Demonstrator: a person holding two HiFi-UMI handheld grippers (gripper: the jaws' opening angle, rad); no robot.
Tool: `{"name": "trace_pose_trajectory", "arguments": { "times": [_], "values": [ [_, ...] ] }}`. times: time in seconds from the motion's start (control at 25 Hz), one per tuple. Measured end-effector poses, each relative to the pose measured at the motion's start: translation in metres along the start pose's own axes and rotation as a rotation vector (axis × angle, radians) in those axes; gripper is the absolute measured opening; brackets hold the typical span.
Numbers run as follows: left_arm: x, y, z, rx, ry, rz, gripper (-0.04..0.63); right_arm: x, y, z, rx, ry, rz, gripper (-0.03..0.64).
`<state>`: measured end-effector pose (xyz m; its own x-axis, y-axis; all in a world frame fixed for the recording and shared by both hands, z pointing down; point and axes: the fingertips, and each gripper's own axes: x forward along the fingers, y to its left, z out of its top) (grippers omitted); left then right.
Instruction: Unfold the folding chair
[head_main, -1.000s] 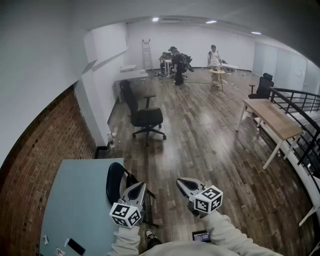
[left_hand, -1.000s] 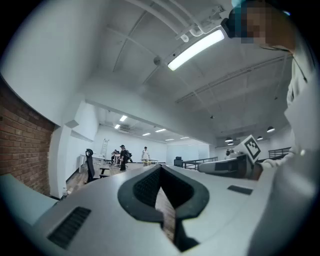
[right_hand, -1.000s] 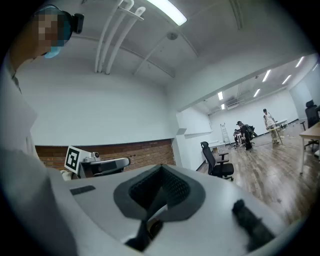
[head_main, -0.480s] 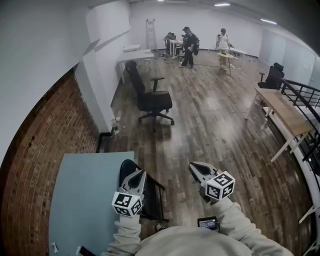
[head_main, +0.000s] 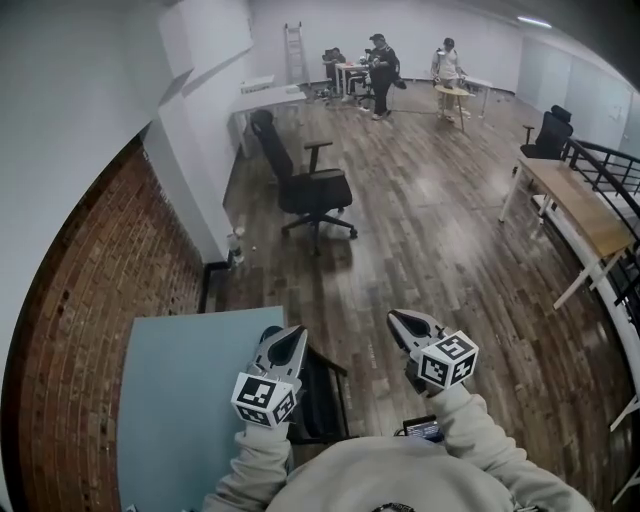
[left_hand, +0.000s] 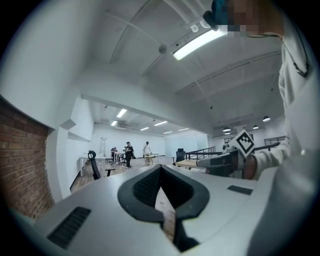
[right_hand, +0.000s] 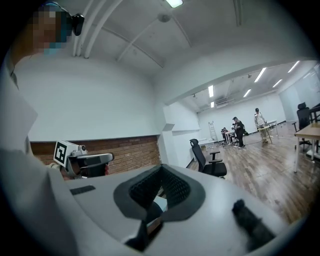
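Observation:
A black chair (head_main: 322, 398) with a thin dark frame stands against the right edge of the pale blue table (head_main: 185, 400); my left arm hides much of it, so I cannot tell how it is folded. My left gripper (head_main: 296, 338) is held level over the chair's top, shut and empty. Level with it to the right, my right gripper (head_main: 396, 319) is over bare floor, also shut and empty. In the left gripper view the shut jaws (left_hand: 160, 168) point down the room. In the right gripper view the shut jaws (right_hand: 161, 168) point toward the brick wall's corner.
A black office chair (head_main: 312, 188) stands ahead on the wood floor. A brick wall (head_main: 85, 300) runs along the left. A wooden desk (head_main: 582, 212) and a black railing (head_main: 612, 172) line the right side. Several people (head_main: 381, 62) stand by tables at the far end.
I have walked forward: the table and black chair have slid down toward the frame's bottom and the office chair looms nearer. Both grippers travelled along, still shut.

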<state>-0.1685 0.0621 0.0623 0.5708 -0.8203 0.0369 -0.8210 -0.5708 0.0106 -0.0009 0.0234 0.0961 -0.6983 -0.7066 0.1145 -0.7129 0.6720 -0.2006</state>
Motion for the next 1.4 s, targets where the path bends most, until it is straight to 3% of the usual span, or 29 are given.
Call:
{"name": "trace_pose_trajectory", "arguments": {
  "times": [0.08,0.24,0.44,0.6,0.88,1.0,1.16,1.28,1.32,1.36,1.4],
  "values": [
    [-0.001,0.006,0.015,-0.047,-0.016,0.028,0.006,0.005,-0.004,0.008,-0.008,-0.002,0.002,0.008],
    [0.005,0.009,0.039,0.034,-0.045,0.048,0.006,0.019,-0.009,0.018,-0.019,-0.008,0.014,0.008],
    [0.001,0.024,0.020,-0.007,-0.057,0.065,0.006,0.038,-0.001,0.010,-0.031,0.002,0.047,0.008],
    [0.006,0.048,-0.020,-0.009,0.023,0.109,0.006,0.071,-0.010,-0.016,-0.021,0.058,0.073,0.008],
    [-0.012,0.090,-0.164,-0.158,0.321,0.210,0.007,0.126,-0.010,-0.179,0.153,0.320,0.098,0.008],
    [-0.026,0.099,-0.210,-0.194,0.392,0.241,0.007,0.145,0.003,-0.245,0.231,0.404,0.129,0.008],
    [-0.040,0.117,-0.261,-0.233,0.461,0.280,0.008,0.176,0.018,-0.322,0.256,0.490,0.165,0.008],
    [-0.062,0.135,-0.282,-0.219,0.543,0.328,0.009,0.202,0.038,-0.386,0.293,0.599,0.189,0.009],
    [-0.067,0.140,-0.288,-0.199,0.581,0.335,0.023,0.210,0.045,-0.408,0.303,0.650,0.193,0.009],
    [-0.072,0.145,-0.296,-0.179,0.625,0.333,0.082,0.218,0.052,-0.430,0.311,0.709,0.193,0.013],
    [-0.075,0.147,-0.307,-0.165,0.672,0.325,0.178,0.224,0.058,-0.453,0.320,0.770,0.191,0.066]
  ]
}}
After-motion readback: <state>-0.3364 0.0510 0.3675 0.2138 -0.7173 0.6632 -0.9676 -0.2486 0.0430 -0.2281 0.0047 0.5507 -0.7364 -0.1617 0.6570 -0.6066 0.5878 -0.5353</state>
